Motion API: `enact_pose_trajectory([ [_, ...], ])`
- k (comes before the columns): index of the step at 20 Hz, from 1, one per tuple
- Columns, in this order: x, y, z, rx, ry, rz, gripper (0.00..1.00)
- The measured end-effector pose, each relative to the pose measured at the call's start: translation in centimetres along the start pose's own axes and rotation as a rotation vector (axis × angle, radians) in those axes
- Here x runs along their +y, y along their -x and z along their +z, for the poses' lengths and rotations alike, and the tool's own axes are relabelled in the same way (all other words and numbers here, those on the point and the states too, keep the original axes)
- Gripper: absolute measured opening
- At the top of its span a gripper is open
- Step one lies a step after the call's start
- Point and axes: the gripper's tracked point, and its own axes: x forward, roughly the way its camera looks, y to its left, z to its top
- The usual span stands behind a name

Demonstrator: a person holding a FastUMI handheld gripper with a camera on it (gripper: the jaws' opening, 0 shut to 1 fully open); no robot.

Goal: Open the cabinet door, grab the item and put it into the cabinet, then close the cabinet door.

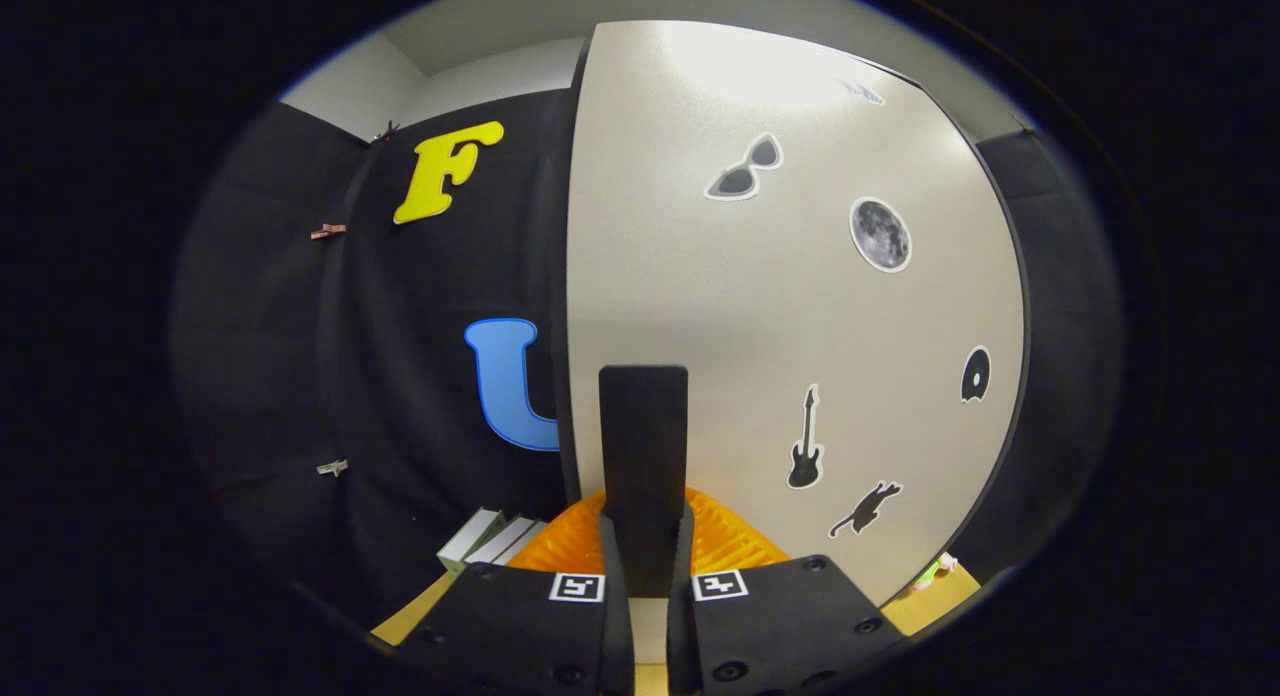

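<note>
Black and flat, the cabinet door handle (643,456) is standing upright between the two fingers of the gripper (645,556), and the fingers are closing on it from both sides, so they are gripping the handle. This handle is sitting at the left edge of the cabinet door (760,306), a pale, slightly shiny panel with a dark rim.

Several stickers are showing on the panel: sunglasses (745,168), a moon (880,234), a guitar (805,441), a cat (866,508) and a small disc (975,374).

An orange ribbed item (725,541) is lying just beyond the fingers, below the handle, and some boxes (490,541) are resting beside it on the wooden table (415,616).

The risk, probably, is that the fingers are holding only a smooth, narrow bar; if the pull is going crooked to the hinge arc, the handle may be slipping out. The swinging door may also be brushing the orange item, which is lying very near its lower edge.
</note>
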Motion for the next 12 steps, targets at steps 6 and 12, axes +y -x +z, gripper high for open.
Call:
enact_pose_trajectory([
  [6,-0.5,2.7,0.5,-0.006,-0.013,0.072,0.17],
  [12,-1.4,4.4,0.8,-0.018,-0.030,0.113,0.17],
])
